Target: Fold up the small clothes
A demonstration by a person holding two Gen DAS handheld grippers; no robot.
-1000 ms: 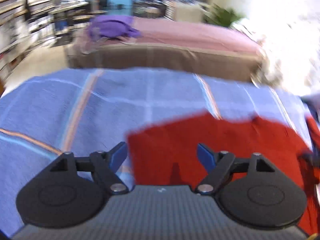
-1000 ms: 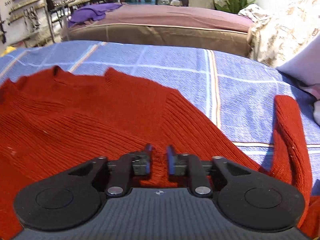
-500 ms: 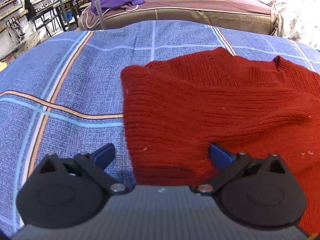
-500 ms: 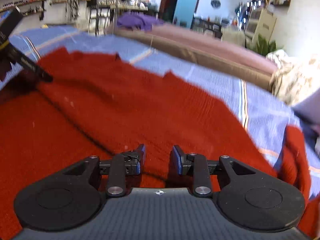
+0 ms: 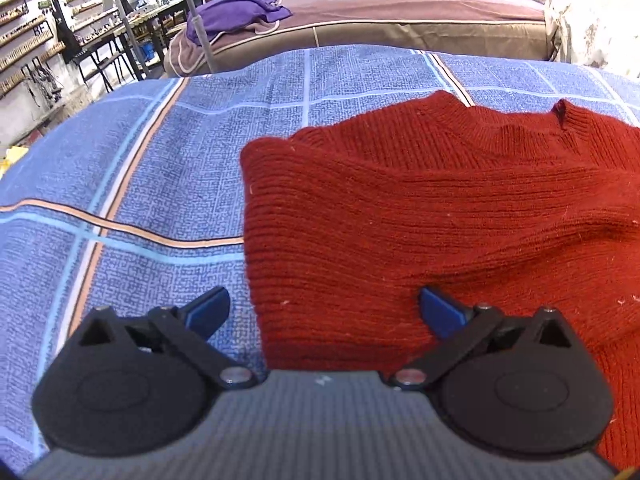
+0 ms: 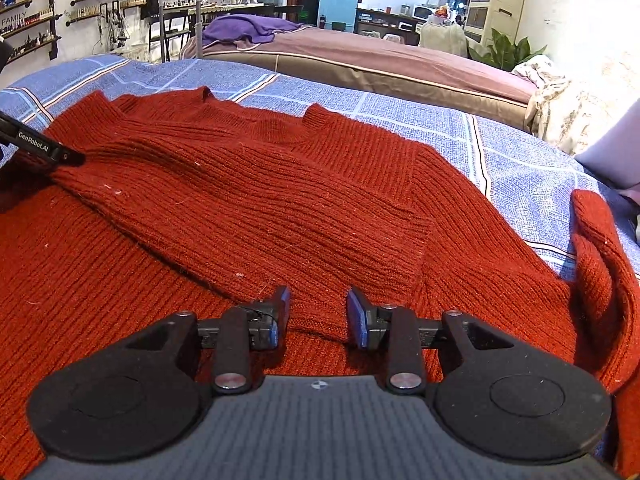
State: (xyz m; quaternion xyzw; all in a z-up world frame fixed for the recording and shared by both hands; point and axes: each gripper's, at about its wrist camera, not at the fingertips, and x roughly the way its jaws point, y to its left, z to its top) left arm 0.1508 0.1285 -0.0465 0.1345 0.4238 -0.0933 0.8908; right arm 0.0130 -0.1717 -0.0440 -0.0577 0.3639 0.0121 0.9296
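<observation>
Blue plaid bedspread point(image 5: 168, 168) bears red sweater point(image 6: 280, 200) (collar away), lying crosswise.

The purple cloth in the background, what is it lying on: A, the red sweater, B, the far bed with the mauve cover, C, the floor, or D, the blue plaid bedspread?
B: the purple cloth is bunched at one end of the far bed, beyond the blue plaid bedspread where the red sweater lies.

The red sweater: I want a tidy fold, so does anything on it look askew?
Yes. On the red sweater one sleeve loops up off the blue bedspread at the right, unfolded, while the other side is already folded in.
</observation>
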